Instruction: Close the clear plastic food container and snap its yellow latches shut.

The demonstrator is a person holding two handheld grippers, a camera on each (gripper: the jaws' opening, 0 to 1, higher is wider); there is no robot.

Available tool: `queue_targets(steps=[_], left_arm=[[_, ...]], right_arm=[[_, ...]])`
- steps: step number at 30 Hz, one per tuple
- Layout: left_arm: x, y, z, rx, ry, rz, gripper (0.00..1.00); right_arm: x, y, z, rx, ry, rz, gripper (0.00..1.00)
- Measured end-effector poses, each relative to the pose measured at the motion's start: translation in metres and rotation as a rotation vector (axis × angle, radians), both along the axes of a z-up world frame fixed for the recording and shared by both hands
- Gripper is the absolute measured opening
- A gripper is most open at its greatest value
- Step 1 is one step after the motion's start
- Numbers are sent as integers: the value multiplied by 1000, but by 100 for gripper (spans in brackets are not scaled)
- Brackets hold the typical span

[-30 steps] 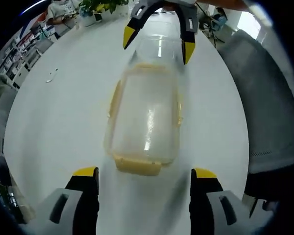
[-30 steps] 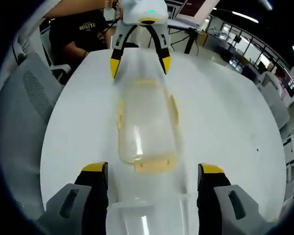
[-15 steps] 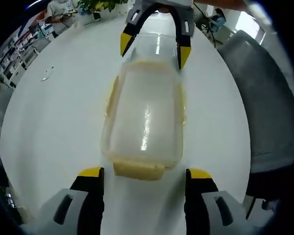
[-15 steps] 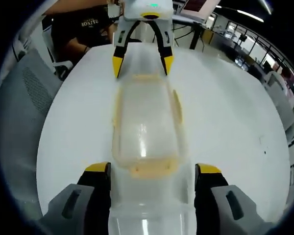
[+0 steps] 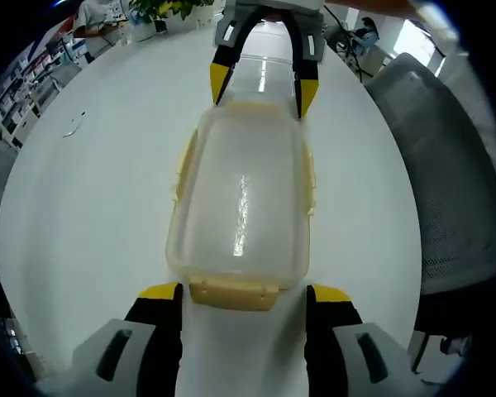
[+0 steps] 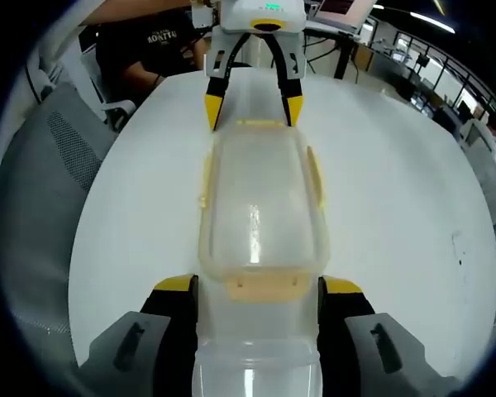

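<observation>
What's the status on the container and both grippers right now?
Left gripper and right gripper open, one at each end of the clear container. Yellow end latch sticking out, unsnapped. White table.

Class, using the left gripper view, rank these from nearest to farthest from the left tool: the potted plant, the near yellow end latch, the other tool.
1. Near yellow end latch, between this tool's jaws.
2. Other tool, at the container's far end.
3. Potted plant, beyond the table's far edge, upper left.
</observation>
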State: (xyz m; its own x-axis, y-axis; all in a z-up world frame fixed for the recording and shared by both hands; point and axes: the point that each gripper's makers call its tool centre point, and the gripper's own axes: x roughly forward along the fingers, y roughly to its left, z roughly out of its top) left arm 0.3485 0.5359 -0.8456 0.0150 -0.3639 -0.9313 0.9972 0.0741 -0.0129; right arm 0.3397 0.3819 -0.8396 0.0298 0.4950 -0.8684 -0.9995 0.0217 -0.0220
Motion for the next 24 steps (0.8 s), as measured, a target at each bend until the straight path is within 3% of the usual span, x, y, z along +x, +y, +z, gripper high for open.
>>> queue_targets(steps=[5,24], left_arm=[[1,0,2,-6,11,10,44],[9,1,3,35,-3,-48,34]], right_arm=[[3,0,-1,-15,-3,12,48],[10,-2,-2,-67,2,29,36]])
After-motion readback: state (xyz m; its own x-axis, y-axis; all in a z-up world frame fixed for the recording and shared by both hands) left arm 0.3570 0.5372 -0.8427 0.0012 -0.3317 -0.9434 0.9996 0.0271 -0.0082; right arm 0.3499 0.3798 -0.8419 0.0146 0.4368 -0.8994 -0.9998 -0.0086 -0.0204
